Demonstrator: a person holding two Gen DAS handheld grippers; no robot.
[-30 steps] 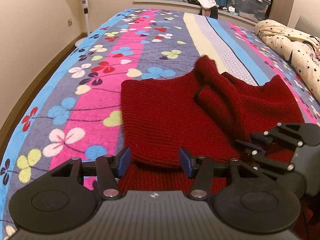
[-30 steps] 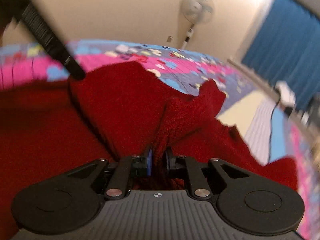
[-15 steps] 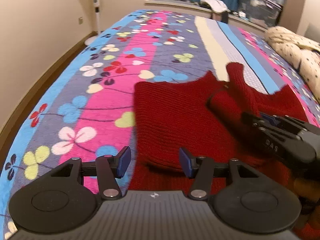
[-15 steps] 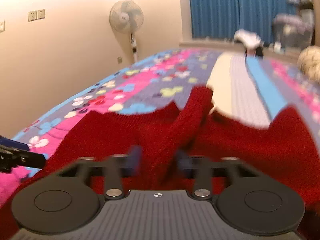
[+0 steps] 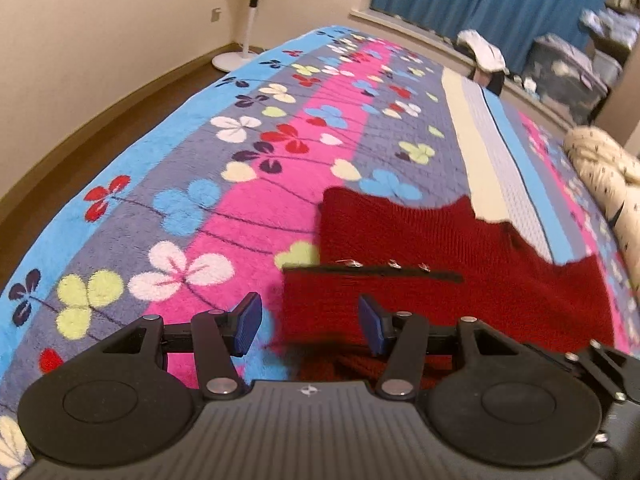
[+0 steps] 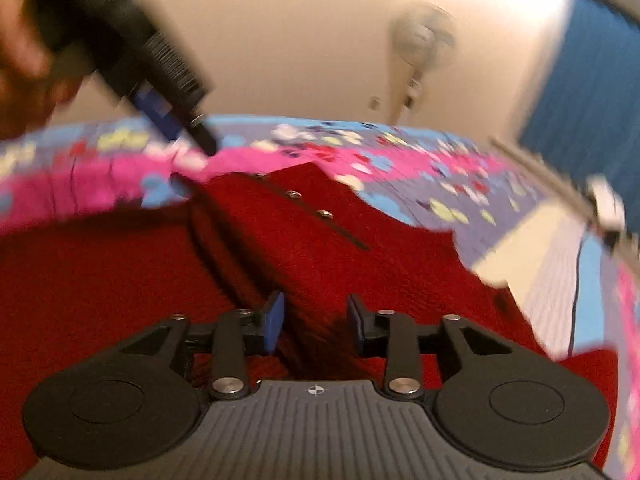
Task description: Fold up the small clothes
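Red sweater (image 5: 440,264) left edge under left gripper (image 5: 308,322); bedspread (image 5: 200,184) bare beyond.

dark red sweater (image 5: 460,264), pink floral bedspread (image 5: 248,200)

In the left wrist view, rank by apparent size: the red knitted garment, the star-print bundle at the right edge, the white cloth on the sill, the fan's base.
1. red knitted garment
2. star-print bundle
3. white cloth and fan's base: these look alike, and both are far off, so unranked.
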